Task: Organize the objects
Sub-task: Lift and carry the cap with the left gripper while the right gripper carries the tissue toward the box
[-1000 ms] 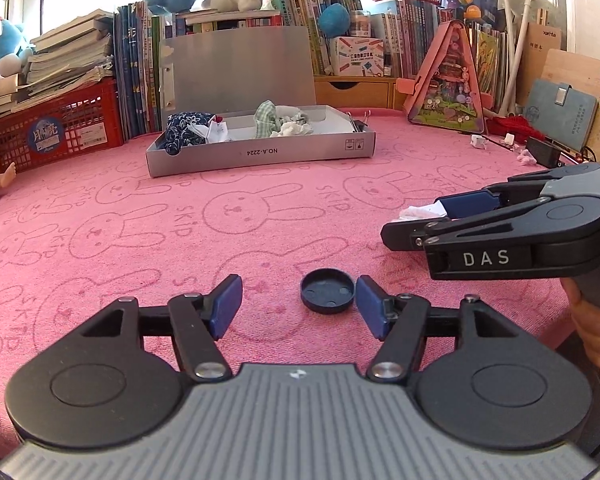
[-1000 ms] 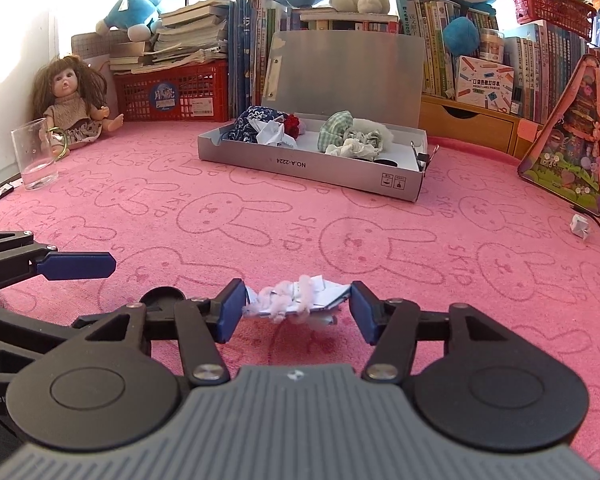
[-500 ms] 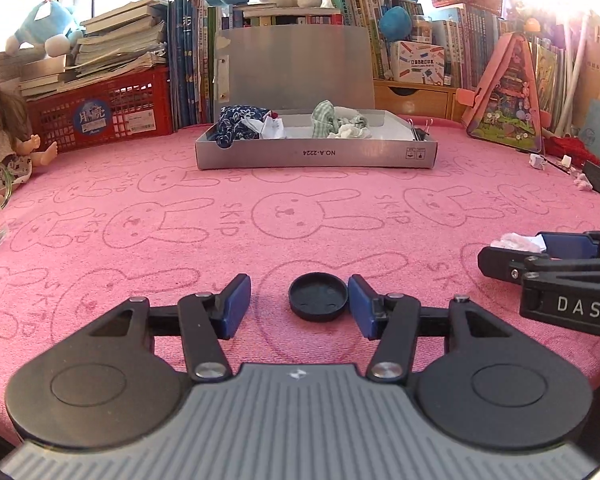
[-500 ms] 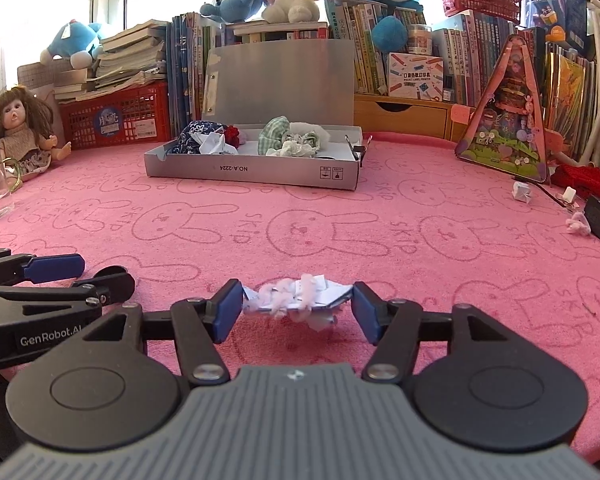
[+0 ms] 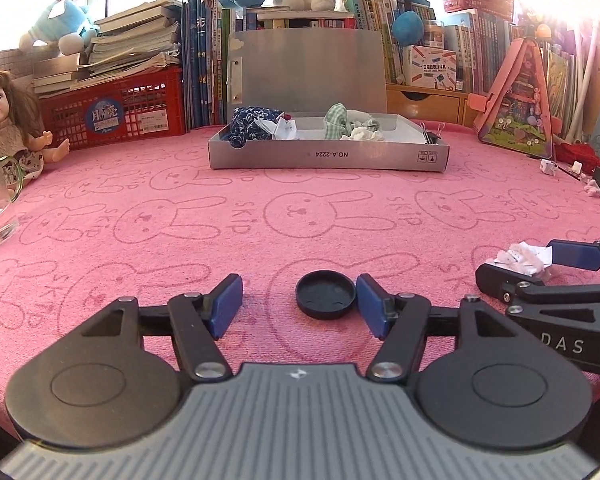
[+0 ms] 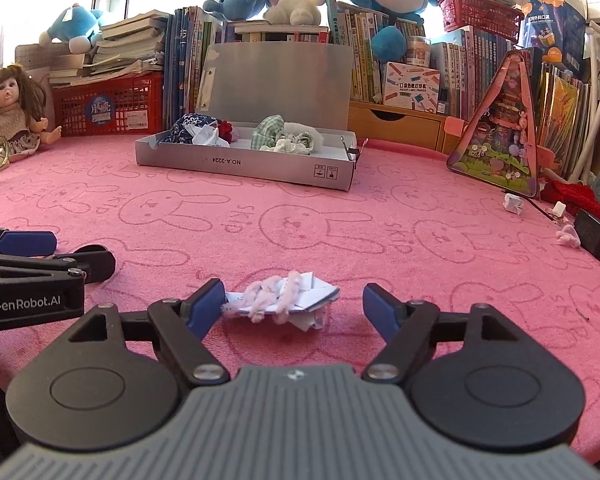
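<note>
Left gripper [image 5: 299, 305]: jaws just widened, black cap [image 5: 325, 294] between them, unclamped, at the pink cloth's [image 5: 300, 208] near edge. Right gripper [image 6: 294, 306]: jaws just widened, paper scrap [image 6: 284, 298] loose between, same edge.

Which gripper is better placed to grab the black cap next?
Left. The black cap lies between the left gripper fingers, beside its right pad. The right gripper, jaws just opening, straddles the paper bundle instead.

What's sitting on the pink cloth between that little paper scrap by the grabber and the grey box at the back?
Nothing: in the right wrist view, only bare pink cloth lies between the paper scrap and the grey box.
</note>
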Action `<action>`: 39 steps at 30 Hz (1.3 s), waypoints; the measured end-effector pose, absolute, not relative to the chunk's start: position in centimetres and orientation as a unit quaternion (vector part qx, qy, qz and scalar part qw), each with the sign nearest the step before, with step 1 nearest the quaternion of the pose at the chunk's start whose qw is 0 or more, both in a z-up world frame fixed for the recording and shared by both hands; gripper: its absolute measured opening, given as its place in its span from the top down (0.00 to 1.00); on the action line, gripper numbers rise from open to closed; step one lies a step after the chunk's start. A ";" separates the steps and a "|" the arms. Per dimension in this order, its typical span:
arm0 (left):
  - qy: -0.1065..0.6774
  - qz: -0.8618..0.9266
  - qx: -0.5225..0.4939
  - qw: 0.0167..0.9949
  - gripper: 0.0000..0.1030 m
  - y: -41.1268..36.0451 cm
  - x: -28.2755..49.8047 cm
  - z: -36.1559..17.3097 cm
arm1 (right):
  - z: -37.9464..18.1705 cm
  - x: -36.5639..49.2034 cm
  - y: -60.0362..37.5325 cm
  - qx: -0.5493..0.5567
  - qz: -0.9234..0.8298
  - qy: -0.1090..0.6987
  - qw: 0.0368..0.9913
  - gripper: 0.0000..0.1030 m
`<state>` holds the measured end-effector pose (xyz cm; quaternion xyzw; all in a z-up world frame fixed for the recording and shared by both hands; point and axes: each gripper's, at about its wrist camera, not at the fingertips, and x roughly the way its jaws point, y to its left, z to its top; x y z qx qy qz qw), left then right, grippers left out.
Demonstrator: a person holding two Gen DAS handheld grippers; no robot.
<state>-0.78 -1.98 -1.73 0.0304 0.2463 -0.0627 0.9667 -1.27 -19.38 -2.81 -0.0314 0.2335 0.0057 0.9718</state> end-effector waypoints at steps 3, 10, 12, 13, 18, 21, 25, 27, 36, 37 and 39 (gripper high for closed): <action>0.247 -0.064 0.028 0.967 0.34 -2.0 -0.9 -1.7 | -2.8 -1.4 -19.4 -0.022 0.025 0.237 0.971 0.21; 0.245 -0.077 0.016 0.966 0.53 -2.2 -1.7 -1.5 | -2.6 -1.3 -18.8 -0.011 0.039 0.234 0.971 0.42; 0.246 -0.080 0.014 0.966 0.55 -2.3 -1.7 -1.5 | -2.4 -1.3 -18.7 -0.013 0.042 0.231 0.972 0.43; 0.246 -0.079 0.013 0.966 0.55 -2.2 -1.7 -1.5 | -2.3 -1.3 -18.7 -0.013 0.045 0.230 0.972 0.43; 0.247 -0.079 0.012 0.966 0.55 -2.2 -1.7 -1.4 | -1.9 -1.3 -18.5 -0.005 0.064 0.225 0.972 0.44; 0.245 -0.076 0.021 0.966 0.55 -2.4 -1.6 -1.5 | -2.0 -1.1 -18.0 -0.010 0.068 0.224 0.972 0.44; 0.245 -0.073 0.021 0.967 0.55 -2.3 -1.5 -1.5 | -2.2 -0.8 -17.8 -0.010 0.060 0.226 0.972 0.44; 0.244 -0.072 0.023 0.967 0.55 -2.3 -1.5 -1.5 | -2.4 -0.8 -17.8 -0.012 0.057 0.226 0.972 0.44; 0.248 -0.074 0.019 0.966 0.65 -2.3 -1.4 -1.4 | -2.3 -0.8 -17.2 -0.011 0.055 0.228 0.972 0.47; 0.249 -0.072 0.019 0.966 0.65 -2.4 -1.5 -1.3 | -2.2 -0.9 -17.0 -0.013 0.053 0.226 0.972 0.49; 0.252 -0.073 0.016 0.965 0.65 -2.4 -1.4 -1.2 | -2.1 -0.9 -16.8 -0.016 0.051 0.226 0.973 0.51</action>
